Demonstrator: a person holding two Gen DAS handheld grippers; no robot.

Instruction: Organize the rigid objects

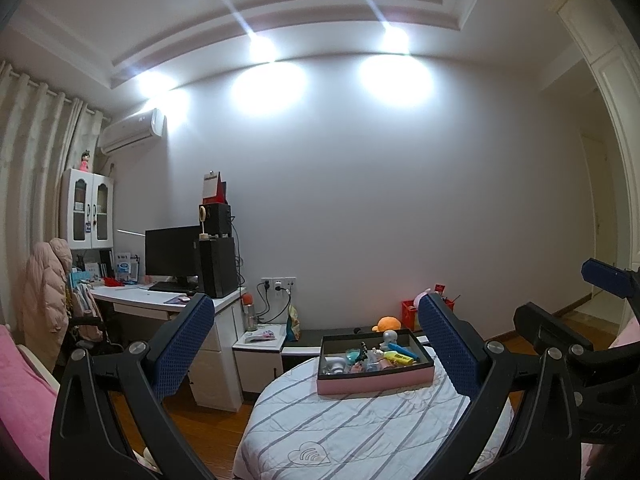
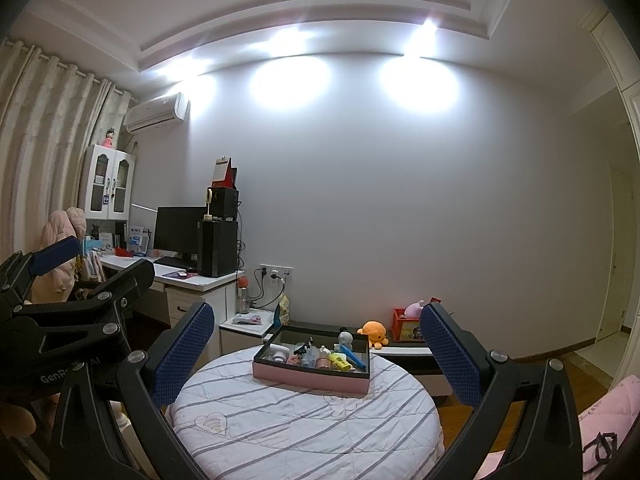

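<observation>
A pink box with a black inside [image 1: 376, 382] [image 2: 310, 378] sits at the far side of a round table with a striped white cloth [image 1: 340, 428] [image 2: 288, 428]. Several small rigid items lie in it, among them a yellow piece [image 1: 398, 357] [image 2: 340, 361], a blue stick [image 1: 406, 351] [image 2: 353, 357] and a grey round-headed figure [image 1: 389, 337] [image 2: 345, 338]. My left gripper [image 1: 316, 316] is open, held above the near table, with nothing between its blue-padded fingers. My right gripper [image 2: 318, 322] is open too, likewise empty. Each gripper shows at the edge of the other's view.
A white desk [image 1: 160, 300] with monitor and black speakers stands at the left, a chair with a pink coat [image 1: 46, 300] beside it. A low bench behind the table holds an orange plush [image 2: 374, 332] and a red box [image 2: 406, 326]. Pink bedding [image 2: 604, 424] lies at the right.
</observation>
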